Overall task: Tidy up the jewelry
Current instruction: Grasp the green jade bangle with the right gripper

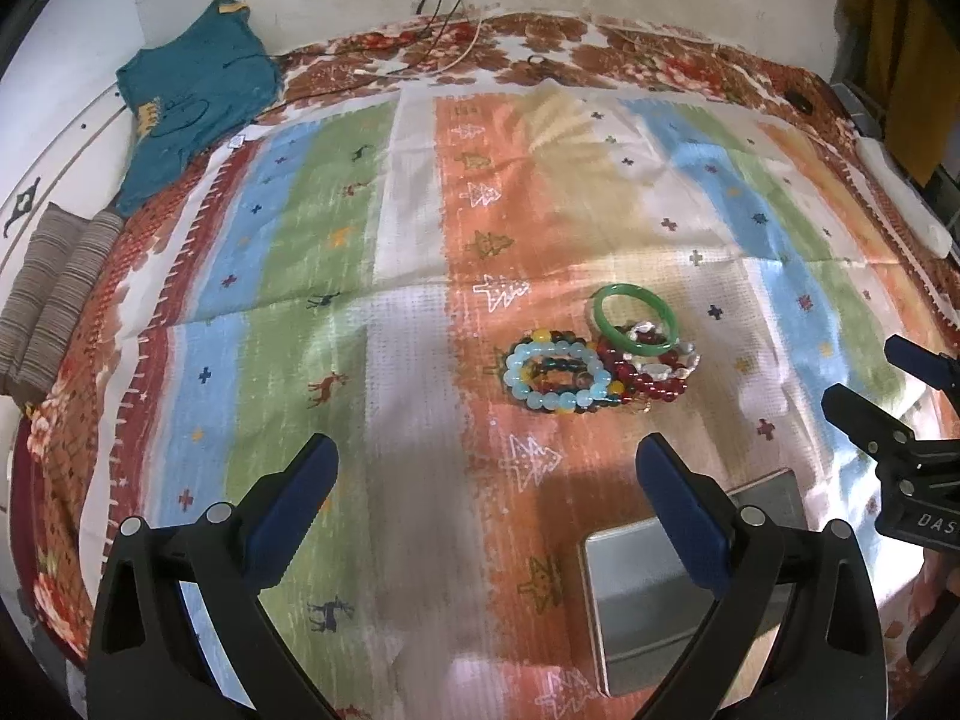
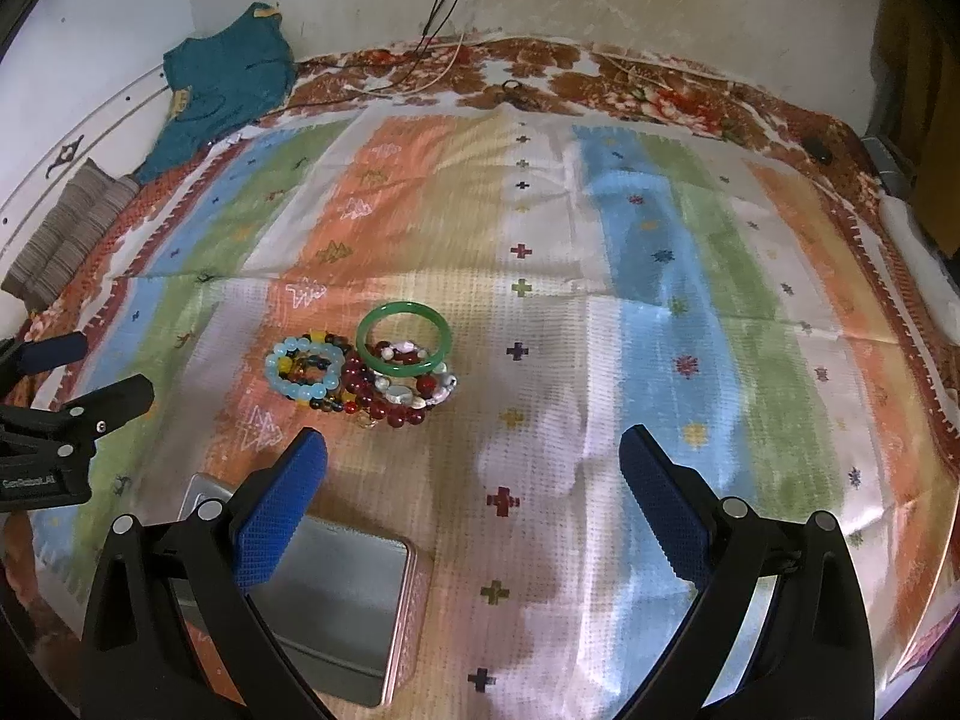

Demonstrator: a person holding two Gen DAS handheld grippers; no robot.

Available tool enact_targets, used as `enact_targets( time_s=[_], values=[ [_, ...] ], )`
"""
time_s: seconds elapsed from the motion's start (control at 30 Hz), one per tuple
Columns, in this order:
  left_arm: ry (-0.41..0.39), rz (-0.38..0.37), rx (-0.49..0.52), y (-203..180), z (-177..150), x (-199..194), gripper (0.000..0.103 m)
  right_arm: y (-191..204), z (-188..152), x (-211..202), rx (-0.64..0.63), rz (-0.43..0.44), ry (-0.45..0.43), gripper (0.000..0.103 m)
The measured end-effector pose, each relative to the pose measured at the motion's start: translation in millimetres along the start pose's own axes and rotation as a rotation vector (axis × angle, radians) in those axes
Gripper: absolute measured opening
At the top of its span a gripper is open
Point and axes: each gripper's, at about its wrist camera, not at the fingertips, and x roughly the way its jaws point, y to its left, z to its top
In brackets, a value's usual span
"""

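A pile of bracelets lies on the striped cloth: a green bangle (image 1: 635, 319) (image 2: 403, 341), a light blue bead bracelet (image 1: 555, 373) (image 2: 303, 372), a dark red bead bracelet (image 1: 654, 385) (image 2: 384, 399) and a white bead one (image 2: 420, 390). An open, empty metal tin (image 1: 648, 600) (image 2: 342, 606) sits nearer me. My left gripper (image 1: 486, 468) is open and empty, short of the pile. My right gripper (image 2: 474, 459) is open and empty, to the right of the pile. Each shows at the edge of the other's view, the right gripper (image 1: 864, 384) and the left gripper (image 2: 90, 372).
The striped cloth (image 1: 336, 276) (image 2: 660, 300) covers a floral bedspread (image 1: 540, 42). A teal garment (image 1: 192, 108) (image 2: 222, 90) and a folded grey cloth (image 1: 54, 288) lie at the far left. Cables (image 1: 444, 42) hang at the back wall. A white object (image 1: 900, 198) lies at the right edge.
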Motion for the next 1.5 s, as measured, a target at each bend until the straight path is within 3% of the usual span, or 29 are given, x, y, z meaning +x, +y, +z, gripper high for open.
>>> enact_targets(
  time_s=[0.83, 1.27, 1.5],
  values=[
    [0.084, 0.037, 0.009, 16.4, 25.8, 65.1, 0.097, -6.8, 27.7, 64.6, 0.012, 0.008, 0.073, 0.099],
    [0.145, 0.005, -0.014, 27.8, 31.2, 103.2, 0.096, 2.3, 42.3, 100.3, 0.005, 0.024, 0.116, 0.099],
    [0.169, -0.019, 0.007, 21.2, 34.6, 117.2, 0.091, 5.1, 47.0, 121.3, -0.003, 0.023, 0.147, 0.099]
  ],
)
